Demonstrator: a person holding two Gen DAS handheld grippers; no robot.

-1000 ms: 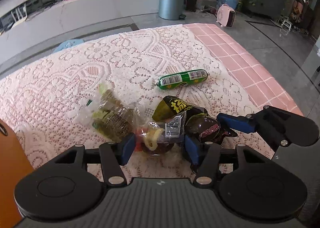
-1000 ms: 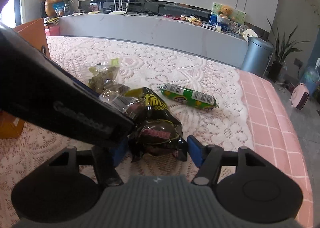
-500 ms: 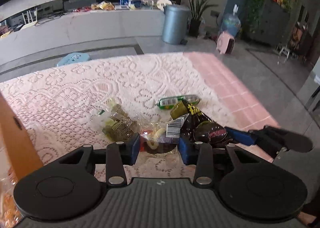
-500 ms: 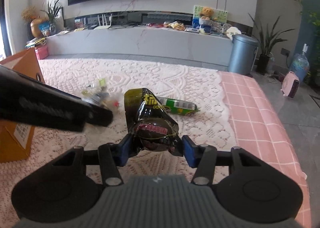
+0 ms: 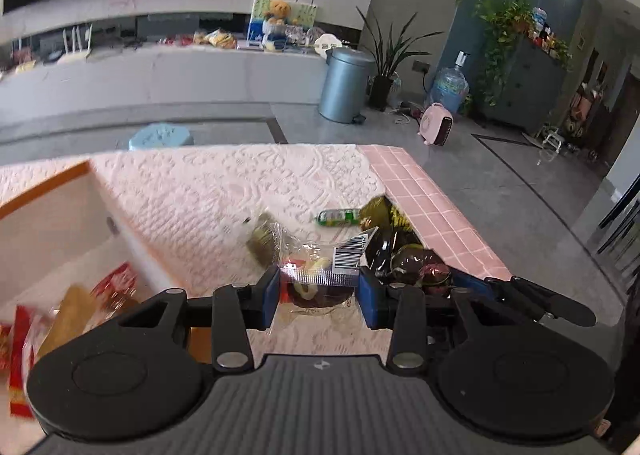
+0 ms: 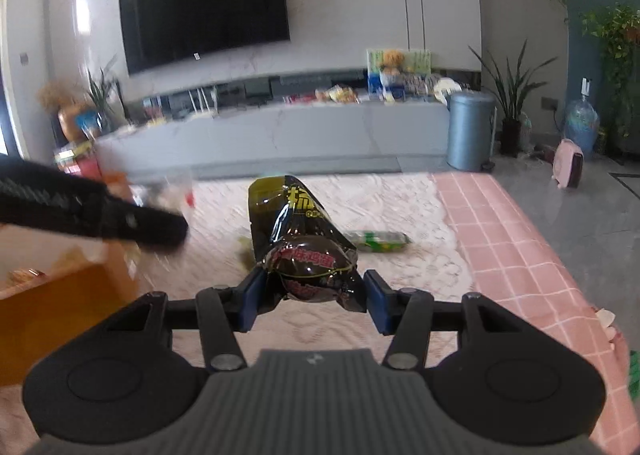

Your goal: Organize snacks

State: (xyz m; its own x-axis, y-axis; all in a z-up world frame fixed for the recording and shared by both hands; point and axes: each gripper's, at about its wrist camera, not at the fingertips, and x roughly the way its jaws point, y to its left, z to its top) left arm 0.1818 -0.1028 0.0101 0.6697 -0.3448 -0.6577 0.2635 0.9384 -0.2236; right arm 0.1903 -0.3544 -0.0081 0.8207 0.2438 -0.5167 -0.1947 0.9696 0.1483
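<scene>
Risk: both packets are slippery film gripped near one end, so either could slide out on the swing toward the orange box, low and left of the left tongs. Left tongs pinched narrow on clear snack packet, lifted off the bench. Right tongs closed on dark foil packet, hanging forward. Green sausage stick lies ahead on the bench beyond the right tongs; olive-green packet beyond the left tongs.
</scene>
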